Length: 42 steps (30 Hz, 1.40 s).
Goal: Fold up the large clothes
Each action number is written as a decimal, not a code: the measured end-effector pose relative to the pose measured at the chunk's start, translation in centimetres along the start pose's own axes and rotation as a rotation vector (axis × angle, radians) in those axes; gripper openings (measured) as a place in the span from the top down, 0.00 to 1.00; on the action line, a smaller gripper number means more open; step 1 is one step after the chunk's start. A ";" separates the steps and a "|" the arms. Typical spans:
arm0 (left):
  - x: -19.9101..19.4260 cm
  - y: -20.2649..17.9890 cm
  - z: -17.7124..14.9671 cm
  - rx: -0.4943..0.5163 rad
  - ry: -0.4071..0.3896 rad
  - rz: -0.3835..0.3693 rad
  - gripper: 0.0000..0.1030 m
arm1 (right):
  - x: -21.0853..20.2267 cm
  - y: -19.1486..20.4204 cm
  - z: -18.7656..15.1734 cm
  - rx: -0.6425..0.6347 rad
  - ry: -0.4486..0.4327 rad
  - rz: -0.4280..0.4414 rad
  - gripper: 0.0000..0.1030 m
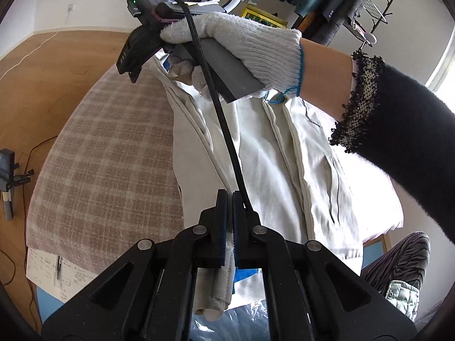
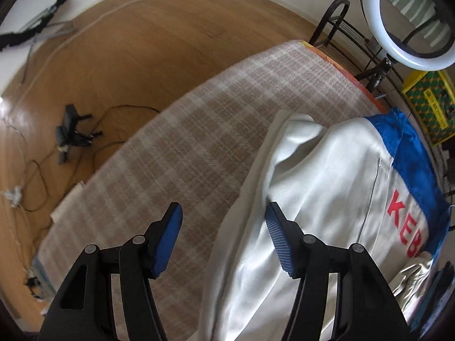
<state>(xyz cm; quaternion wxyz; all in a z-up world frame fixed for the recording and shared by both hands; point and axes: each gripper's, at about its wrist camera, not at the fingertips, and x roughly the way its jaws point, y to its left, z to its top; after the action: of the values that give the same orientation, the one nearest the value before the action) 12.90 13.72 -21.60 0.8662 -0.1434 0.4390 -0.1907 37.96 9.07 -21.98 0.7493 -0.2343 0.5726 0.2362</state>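
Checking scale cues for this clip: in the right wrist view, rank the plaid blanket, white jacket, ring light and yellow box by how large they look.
1. plaid blanket and white jacket: similar spread, and the jacket lies nearer, so unranked.
2. ring light.
3. yellow box, cut off by the frame edge.

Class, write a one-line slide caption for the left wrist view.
Left hand-held gripper shut on the cream jacket's edge, while a gloved hand holds the other gripper above.
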 end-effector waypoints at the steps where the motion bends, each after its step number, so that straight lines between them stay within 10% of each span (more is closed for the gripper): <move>1: 0.0 0.0 0.0 -0.001 0.001 0.000 1.00 | 0.4 -0.3 -0.2 0.001 0.009 -0.013 0.45; 3: -0.1 0.0 0.0 0.003 -0.003 0.006 1.00 | 1.1 -1.4 -0.4 0.016 0.026 -0.031 0.84; 6: -0.3 -0.1 0.0 0.004 -0.005 -0.001 1.00 | 1.5 -3.9 -1.0 0.083 0.030 0.011 0.95; 20: 0.1 -7.9 -1.7 0.232 0.037 -0.112 1.00 | -4.3 -16.3 -9.9 0.517 -0.245 0.359 0.98; 24: -2.9 -8.4 -0.4 0.240 -0.059 -0.134 1.00 | -4.3 -19.4 -14.1 0.612 -0.297 0.403 0.98; 32: -2.8 1.1 3.8 0.146 -0.122 0.209 1.00 | -4.7 -20.5 -16.4 0.594 -0.331 0.416 0.98; 36: 0.0 7.8 3.4 -0.036 0.009 0.208 0.71 | -5.2 -18.2 -13.3 0.519 -0.325 0.389 0.98; 42: 3.8 9.9 1.7 -0.035 0.122 0.250 0.52 | -5.0 -16.3 -10.6 0.455 -0.306 0.359 0.98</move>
<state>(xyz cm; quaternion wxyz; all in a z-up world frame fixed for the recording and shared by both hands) 18.36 20.91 -27.50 0.8523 -0.0908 0.5086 -0.0821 39.01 -10.63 -18.31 0.8062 0.0821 0.5236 0.2628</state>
